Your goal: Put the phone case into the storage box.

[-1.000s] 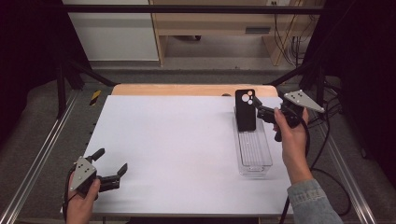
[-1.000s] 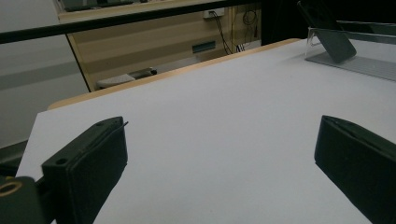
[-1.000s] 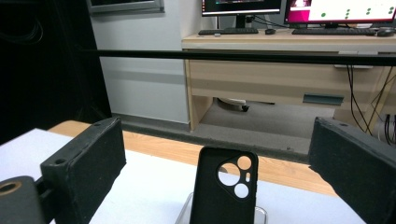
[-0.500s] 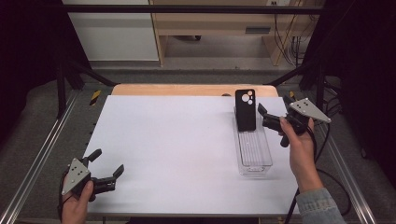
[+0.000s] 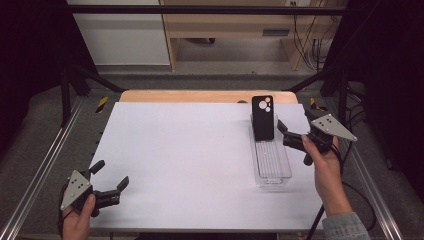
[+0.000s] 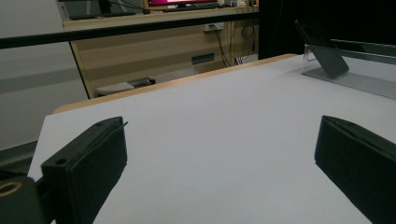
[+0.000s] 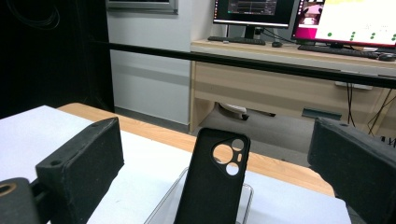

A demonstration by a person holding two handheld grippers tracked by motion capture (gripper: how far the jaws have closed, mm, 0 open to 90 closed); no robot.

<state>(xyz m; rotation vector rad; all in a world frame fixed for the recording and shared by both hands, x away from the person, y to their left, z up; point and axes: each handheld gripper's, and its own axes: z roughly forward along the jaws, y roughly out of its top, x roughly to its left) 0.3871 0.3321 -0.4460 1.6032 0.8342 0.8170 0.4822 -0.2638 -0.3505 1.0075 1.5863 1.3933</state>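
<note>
Phone case propped in a clear tray

High view: black phone case [image 5: 263,117] leans upright at the clear tray's [image 5: 272,175] far end; right hand-held gripper [image 5: 290,134] released just beside it, left hand-held gripper [image 5: 110,176] released, well apart. Right gripper view: case [image 7: 212,179] looks light, flexible; pinch its side edges.

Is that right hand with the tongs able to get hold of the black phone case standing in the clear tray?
Probably yes. The right tongs are open beside the phone case, which leans upright at the far end of the clear tray. Nothing stands between them.
</note>
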